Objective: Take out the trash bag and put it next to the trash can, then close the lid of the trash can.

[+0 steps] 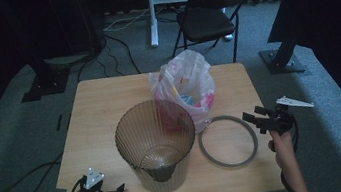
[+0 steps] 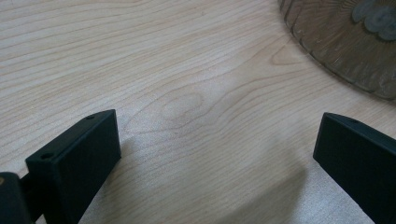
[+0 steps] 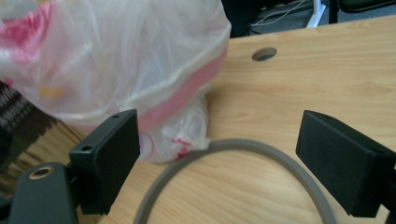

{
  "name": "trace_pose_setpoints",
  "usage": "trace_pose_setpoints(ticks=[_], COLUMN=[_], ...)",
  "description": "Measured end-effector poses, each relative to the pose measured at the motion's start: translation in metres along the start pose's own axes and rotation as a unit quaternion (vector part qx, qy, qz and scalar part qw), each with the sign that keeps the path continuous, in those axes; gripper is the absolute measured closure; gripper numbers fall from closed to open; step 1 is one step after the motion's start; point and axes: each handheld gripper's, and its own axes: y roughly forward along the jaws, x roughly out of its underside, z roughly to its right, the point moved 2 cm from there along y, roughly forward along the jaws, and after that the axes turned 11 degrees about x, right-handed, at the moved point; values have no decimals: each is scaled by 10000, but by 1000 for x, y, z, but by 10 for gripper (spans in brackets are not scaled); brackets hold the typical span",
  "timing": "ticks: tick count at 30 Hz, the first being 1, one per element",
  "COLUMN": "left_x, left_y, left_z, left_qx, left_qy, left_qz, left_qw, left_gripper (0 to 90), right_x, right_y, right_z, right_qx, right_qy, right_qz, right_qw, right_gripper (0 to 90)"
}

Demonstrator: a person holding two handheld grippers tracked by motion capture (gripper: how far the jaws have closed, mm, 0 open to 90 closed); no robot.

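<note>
I've got both tongs wide open, nothing gripped. Right tongs (image 1: 257, 114) approaching the ring (image 3: 243, 149), flat on counter (image 2: 187, 70) just ahead, bag (image 3: 116, 60) beyond. Left tongs (image 1: 116, 190) idle beside bin (image 1: 157, 143). Next: lower, straddle ring edge, pinch.

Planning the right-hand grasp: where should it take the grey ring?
Grip the ring at its near right arc, coming from the right where the right hand-held gripper already sits open. It lies flat and thin, so probably straddle the band, one jaw inside, clear of the bag.
</note>
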Motion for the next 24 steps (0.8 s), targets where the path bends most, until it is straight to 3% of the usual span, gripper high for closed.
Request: trace_pose_setpoints(ticks=[10,12,15,17,24], left_x=[0,0,0,0,0], left_y=[0,0,-1,0,0], left_z=[0,0,0,0,0], left_qx=[2,6,11,7,5], left_qy=[-8,-11,2,-2,4], left_qz=[0,-1,-14,-13,-19], left_qw=[10000,10000,10000,10000,10000], left_gripper=[8,8,8,8,8], right_x=[28,32,40,45,61], right_y=[-5,-6,-11,-14,-20], right_z=[10,13,19,21,28], right_qx=[381,585,411,557,508], right_qy=[-28,-26,168,160,405], right_qz=[-509,-525,-700,-702,-841], right_qw=[9980,9969,9966,9958,9943], right_gripper=[160,160,172,172,135])
